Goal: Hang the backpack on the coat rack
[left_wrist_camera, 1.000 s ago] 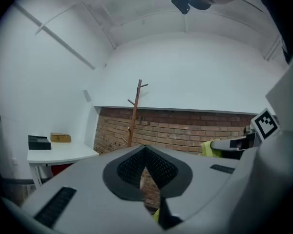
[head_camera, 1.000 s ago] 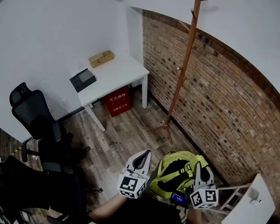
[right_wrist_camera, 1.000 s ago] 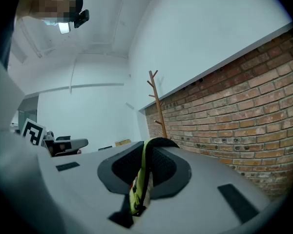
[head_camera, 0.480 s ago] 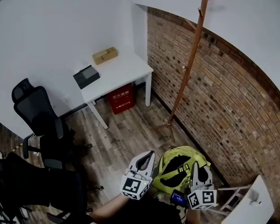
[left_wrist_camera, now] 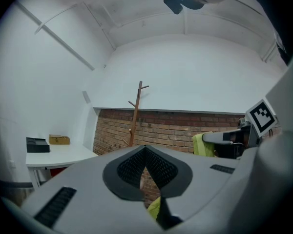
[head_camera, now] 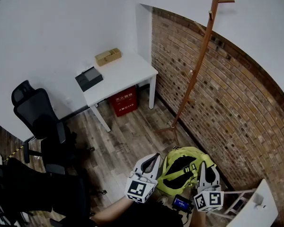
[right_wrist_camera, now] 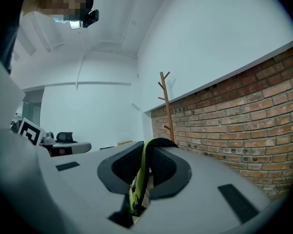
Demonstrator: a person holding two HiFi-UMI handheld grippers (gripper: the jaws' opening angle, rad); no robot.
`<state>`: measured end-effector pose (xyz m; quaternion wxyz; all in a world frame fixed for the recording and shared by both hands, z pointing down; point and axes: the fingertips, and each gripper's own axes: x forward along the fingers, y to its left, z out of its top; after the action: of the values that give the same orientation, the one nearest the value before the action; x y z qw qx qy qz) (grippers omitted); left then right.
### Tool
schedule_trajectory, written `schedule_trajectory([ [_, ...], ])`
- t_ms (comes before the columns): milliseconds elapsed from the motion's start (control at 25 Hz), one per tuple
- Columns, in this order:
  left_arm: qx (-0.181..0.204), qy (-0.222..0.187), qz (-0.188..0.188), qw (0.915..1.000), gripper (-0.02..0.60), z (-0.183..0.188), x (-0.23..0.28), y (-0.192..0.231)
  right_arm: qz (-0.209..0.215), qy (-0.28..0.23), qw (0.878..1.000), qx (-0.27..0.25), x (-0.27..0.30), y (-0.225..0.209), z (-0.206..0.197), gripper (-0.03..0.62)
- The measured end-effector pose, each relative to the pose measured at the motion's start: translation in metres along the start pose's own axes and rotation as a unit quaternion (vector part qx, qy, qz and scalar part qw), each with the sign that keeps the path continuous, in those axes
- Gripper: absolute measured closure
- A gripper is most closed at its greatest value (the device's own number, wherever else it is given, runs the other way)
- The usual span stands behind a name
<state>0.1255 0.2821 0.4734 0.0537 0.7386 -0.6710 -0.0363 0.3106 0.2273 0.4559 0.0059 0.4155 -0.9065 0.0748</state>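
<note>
Backpack [head_camera: 180, 165], yellow-green with black panels, is seen at the bottom of the head view, between the two grippers and near the brick wall [head_camera: 236, 108]. Right gripper [right_wrist_camera: 147, 147] is closed on a yellow-green strap [right_wrist_camera: 138, 184] of the backpack. The strap is pinched between the pads and looped over the jaw tips. Left gripper [left_wrist_camera: 145, 149] is held just beside the backpack's left edge, jaw tips drawn together. A scrap of yellow-green is glimpsed low in the slit; whether it is pinched cannot be told. Coat rack [head_camera: 195, 72] is stood upright by the wall, well apart from the backpack. White desk [head_camera: 128, 72] and black office chair [head_camera: 35, 112] are noted further left.
</note>
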Motion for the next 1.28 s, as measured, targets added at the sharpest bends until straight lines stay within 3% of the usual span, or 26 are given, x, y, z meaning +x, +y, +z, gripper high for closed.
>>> schedule_trajectory([
  [720, 0.007, 0.004, -0.070, 0.9975, 0.575, 0.014, 0.000, 0.063, -0.072, -0.011, 0.997, 0.027, 0.022, 0.039, 0.002, 0.554],
  [1280, 0.010, 0.012, -0.060, 0.9981, 0.575, 0.006, 0.038, 0.057, -0.042, -0.002, 0.998, 0.044, 0.049, 0.035, -0.005, 0.554],
])
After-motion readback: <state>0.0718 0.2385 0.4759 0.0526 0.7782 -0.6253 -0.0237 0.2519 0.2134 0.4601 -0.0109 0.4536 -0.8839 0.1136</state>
